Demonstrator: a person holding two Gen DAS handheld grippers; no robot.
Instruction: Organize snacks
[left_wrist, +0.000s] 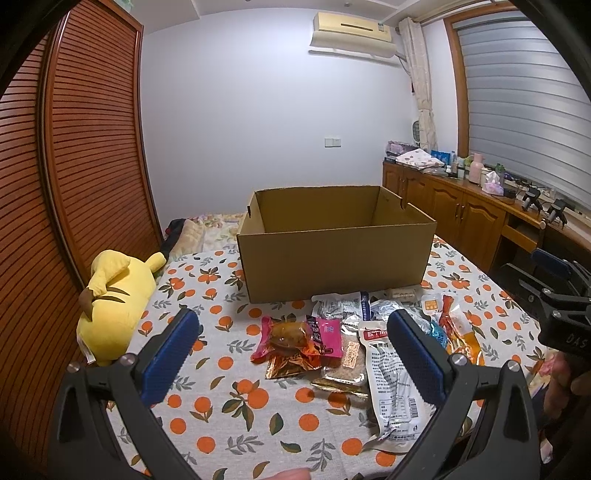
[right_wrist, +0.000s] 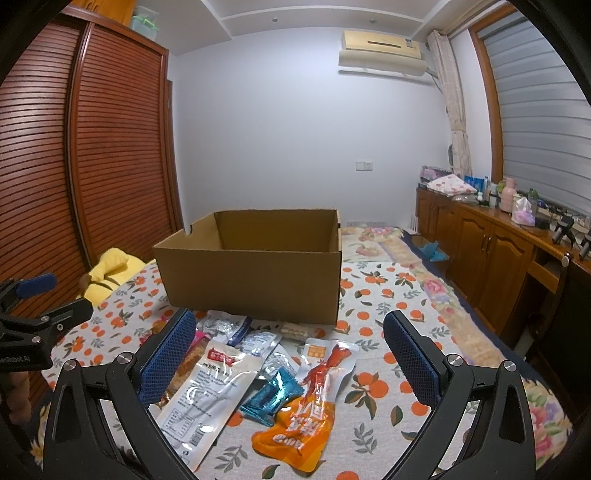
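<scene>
An open cardboard box (left_wrist: 334, 258) stands on the orange-print cloth; it also shows in the right wrist view (right_wrist: 255, 280). No snack shows inside it. A pile of snack packets lies in front of it: a pink packet (left_wrist: 295, 338), a white pouch (left_wrist: 391, 384), an orange chicken-foot pouch (right_wrist: 310, 402), a teal packet (right_wrist: 275, 397), a large white pouch (right_wrist: 207, 398). My left gripper (left_wrist: 291, 347) is open above the pink packet. My right gripper (right_wrist: 290, 349) is open above the orange and teal packets. Neither holds anything.
A yellow plush toy (left_wrist: 112, 299) lies at the cloth's left edge. A slatted wooden wardrobe (left_wrist: 74, 147) stands left. Wooden cabinets (right_wrist: 487, 251) with bottles line the right wall. The other gripper shows at the right edge (left_wrist: 557, 295) and at the left edge (right_wrist: 33, 314).
</scene>
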